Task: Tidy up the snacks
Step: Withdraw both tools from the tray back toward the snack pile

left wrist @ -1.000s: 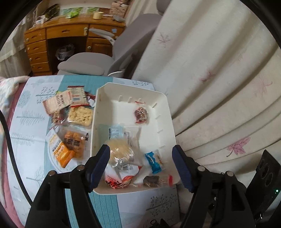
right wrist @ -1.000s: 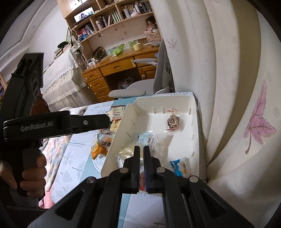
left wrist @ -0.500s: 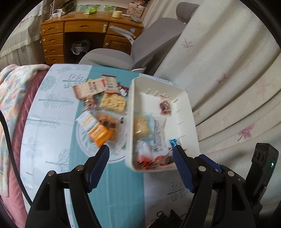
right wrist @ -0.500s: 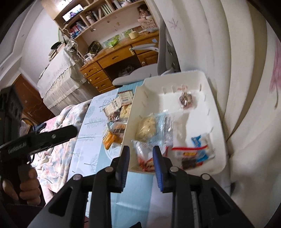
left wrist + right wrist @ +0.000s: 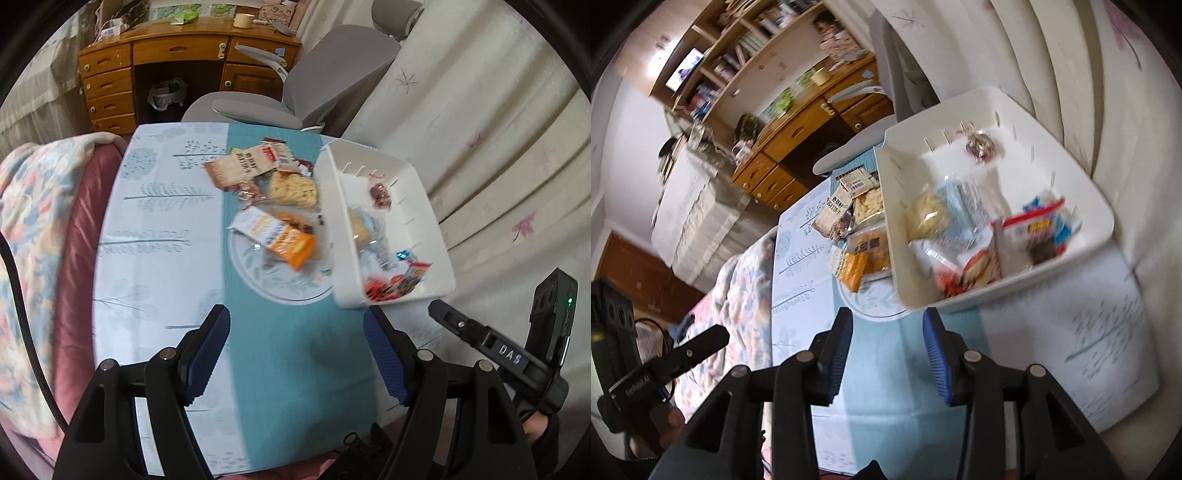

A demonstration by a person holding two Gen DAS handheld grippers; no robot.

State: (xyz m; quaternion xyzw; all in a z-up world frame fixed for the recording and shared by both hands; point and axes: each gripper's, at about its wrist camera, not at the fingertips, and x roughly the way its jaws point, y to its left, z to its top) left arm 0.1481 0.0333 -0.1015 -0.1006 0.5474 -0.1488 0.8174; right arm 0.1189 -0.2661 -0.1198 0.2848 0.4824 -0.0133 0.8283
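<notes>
The white bin of snacks lies ahead of both grippers, apart from them, with more snack packets piled just beside it on the surface. The left gripper stands open and empty; the right gripper, its jaws opening, holds nothing. Behind are a grey chair, a wooden desk and a pale curtain.

The right gripper hangs over the teal strip of the bench, its blue-padded jaws opening with nothing between them. Just beyond stands a white bin holding several snack packets, among them a pale round cake and a red-and-white packet. To the bin's left, loose snacks lie in a pile on the bench. At the lower left, a hand holds the left gripper.
</notes>
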